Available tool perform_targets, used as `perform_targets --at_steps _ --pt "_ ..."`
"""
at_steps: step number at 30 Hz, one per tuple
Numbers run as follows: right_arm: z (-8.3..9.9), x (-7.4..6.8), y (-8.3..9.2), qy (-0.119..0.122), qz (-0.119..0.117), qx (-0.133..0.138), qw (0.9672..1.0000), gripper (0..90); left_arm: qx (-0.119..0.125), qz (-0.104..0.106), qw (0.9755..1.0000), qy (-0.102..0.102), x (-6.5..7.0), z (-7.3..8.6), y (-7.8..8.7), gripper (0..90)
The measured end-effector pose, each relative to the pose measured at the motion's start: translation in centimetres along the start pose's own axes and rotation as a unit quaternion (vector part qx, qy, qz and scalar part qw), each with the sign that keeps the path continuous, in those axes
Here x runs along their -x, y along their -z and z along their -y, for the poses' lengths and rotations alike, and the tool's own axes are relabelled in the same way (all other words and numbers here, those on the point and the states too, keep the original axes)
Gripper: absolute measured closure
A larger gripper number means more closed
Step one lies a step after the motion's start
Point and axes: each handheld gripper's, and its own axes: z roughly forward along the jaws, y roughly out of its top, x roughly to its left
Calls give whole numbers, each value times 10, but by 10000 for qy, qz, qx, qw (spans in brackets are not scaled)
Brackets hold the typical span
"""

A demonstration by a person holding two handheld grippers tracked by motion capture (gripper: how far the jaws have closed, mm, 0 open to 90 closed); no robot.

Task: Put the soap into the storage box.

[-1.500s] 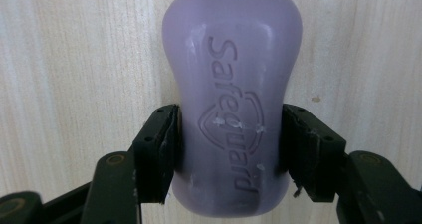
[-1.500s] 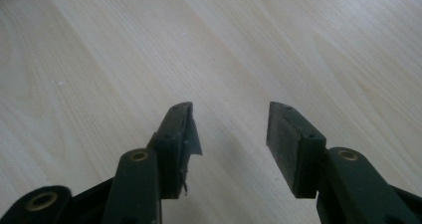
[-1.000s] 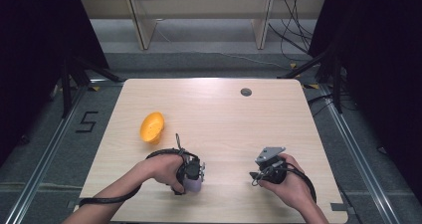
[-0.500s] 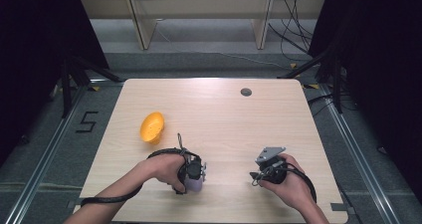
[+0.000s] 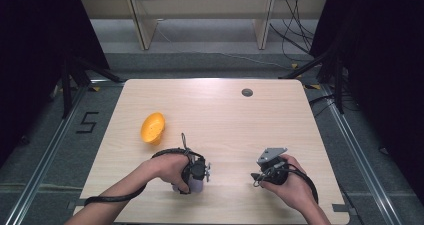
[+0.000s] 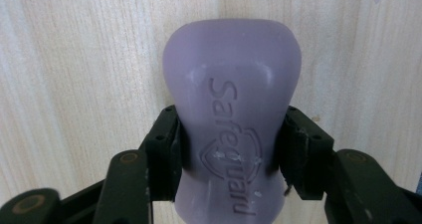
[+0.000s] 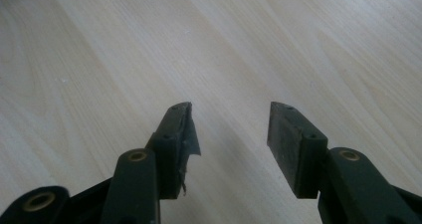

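Left hand-held gripper (image 6: 231, 149) just closed on one soap bar (image 6: 231, 109); one bowl (image 5: 152, 127).

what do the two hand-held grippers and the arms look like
Both are black. The left hand-held gripper has two chunky black jaws with brass-coloured pivot pins, and a black cable loops back along the bare forearm. The right hand-held gripper has flat pads, one frayed, and a grey three-cornered plate on top. No sleeves show.

Left gripper (image 5: 199, 177) over a lilac bar (image 5: 196, 186), orange bowl (image 5: 152, 127) well apart.
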Motion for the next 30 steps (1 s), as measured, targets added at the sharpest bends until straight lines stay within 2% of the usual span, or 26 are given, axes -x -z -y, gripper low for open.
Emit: perform_targets --at_steps 4,7,15,16,19,20,24,27,28,30 --pt "0 -1 0 -37 -19 -11 10000 524 -50 -2 10000 -47 1 -1 0 486" --pt "0 0 0 -4 -8 6 10000 524 -58 104 9999 69 2 0 1 487" --pt "0 0 0 4 -22 7 10000 524 39 59 9996 273 1 5 4 488" --pt "-1 0 2 41 -38 -45 10000 524 38 113 9994 317 2 6 4 488" --pt "-1 0 2 -17 -46 -49 10000 524 79 75 9993 360 1 7 6 488" --pt "0 -1 1 -20 2 36 10000 524 101 95 9991 413 2 7 6 488" --pt "-1 -1 3 -95 21 103 9999 520 204 94 9984 526 1 12 12 488" --pt "-1 -1 4 -135 5 85 9999 518 230 84 9979 606 1 14 14 489" --pt "-2 -1 6 -157 -24 46 9999 517 185 58 9983 555 -1 16 16 489" --pt "-2 0 6 -136 11 100 9999 514 221 64 9976 652 -1 19 19 489"
